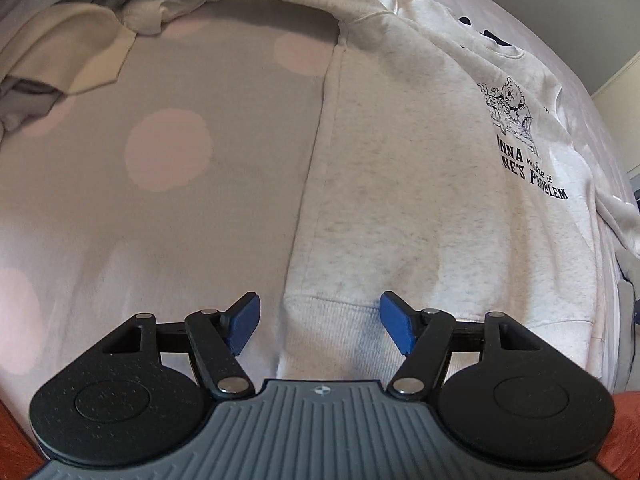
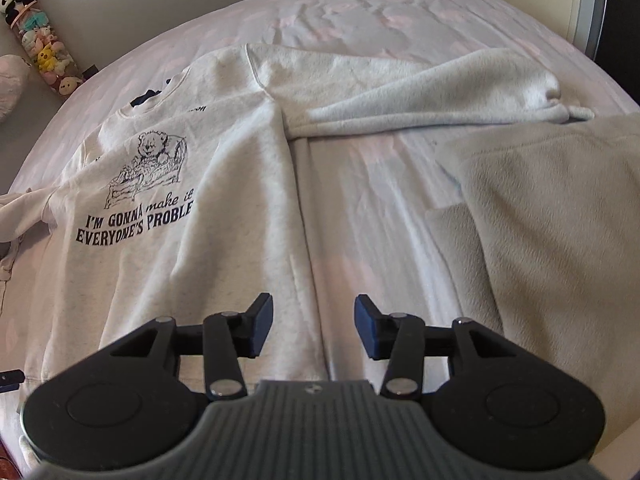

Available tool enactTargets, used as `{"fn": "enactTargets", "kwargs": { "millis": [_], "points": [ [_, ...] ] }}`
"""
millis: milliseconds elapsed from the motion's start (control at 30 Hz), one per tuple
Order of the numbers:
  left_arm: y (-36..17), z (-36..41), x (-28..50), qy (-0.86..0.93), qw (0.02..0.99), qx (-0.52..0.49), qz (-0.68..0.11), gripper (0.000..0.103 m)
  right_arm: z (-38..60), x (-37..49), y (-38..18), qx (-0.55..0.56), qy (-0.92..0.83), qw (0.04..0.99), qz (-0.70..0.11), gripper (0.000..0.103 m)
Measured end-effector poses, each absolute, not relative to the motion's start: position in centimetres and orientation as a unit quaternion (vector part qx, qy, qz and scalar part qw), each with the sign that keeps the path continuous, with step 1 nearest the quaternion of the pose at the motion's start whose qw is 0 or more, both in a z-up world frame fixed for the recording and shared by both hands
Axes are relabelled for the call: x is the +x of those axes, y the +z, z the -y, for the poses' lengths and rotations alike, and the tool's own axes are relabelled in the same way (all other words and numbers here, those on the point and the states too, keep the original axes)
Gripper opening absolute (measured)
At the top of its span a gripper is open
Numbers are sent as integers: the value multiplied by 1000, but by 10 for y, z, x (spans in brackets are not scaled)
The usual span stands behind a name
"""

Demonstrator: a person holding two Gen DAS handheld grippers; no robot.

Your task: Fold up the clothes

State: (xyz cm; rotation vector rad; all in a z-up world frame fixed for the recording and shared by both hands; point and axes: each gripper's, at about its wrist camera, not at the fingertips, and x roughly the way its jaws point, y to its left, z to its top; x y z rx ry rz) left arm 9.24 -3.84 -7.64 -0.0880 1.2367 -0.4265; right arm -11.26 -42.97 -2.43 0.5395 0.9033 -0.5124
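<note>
A pale heather sweatshirt (image 1: 400, 180) with a bear drawing and dark lettering lies front up on the bed. In the left wrist view my left gripper (image 1: 320, 314) hovers open over the ribbed hem (image 1: 336, 332) at the garment's left bottom corner, with nothing pressed between the blue pads. In the right wrist view the same sweatshirt (image 2: 200, 248) fills the left half, and its sleeve (image 2: 420, 84) stretches away to the right. My right gripper (image 2: 314, 314) stands open above the sweatshirt's right side edge near the hem, holding nothing.
The bed sheet (image 1: 168, 152) is pale with pink dots. A heap of other clothes (image 1: 60, 48) lies at the left wrist view's upper left. A beige fleece garment (image 2: 560, 220) lies right of the right gripper. A tube of plush toys (image 2: 40, 48) leans on the far wall.
</note>
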Motion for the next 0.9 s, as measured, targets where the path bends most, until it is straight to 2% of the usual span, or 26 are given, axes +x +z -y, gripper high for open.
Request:
{"fn": "enactTargets", "kwargs": {
  "millis": [67,233,433,633,900],
  "points": [
    [-83,37,87,-206,790,-54,-575,60,420,-114,-29,259,-241,831,-430,50],
    [-84,28,79,-208,801,-67,-558,29,400,-115,-35,251,-239,836,-426,58],
    [-67,20,71,-221,822,-79,-519,7,387,-113,-37,213,-243,849,-418,58],
    [-56,5,67,-212,832,-89,-505,5,386,-106,-43,201,-232,846,-435,59],
    [-88,-10,76,-185,813,-98,-543,5,391,-106,-47,228,-224,842,-434,60]
  ]
}}
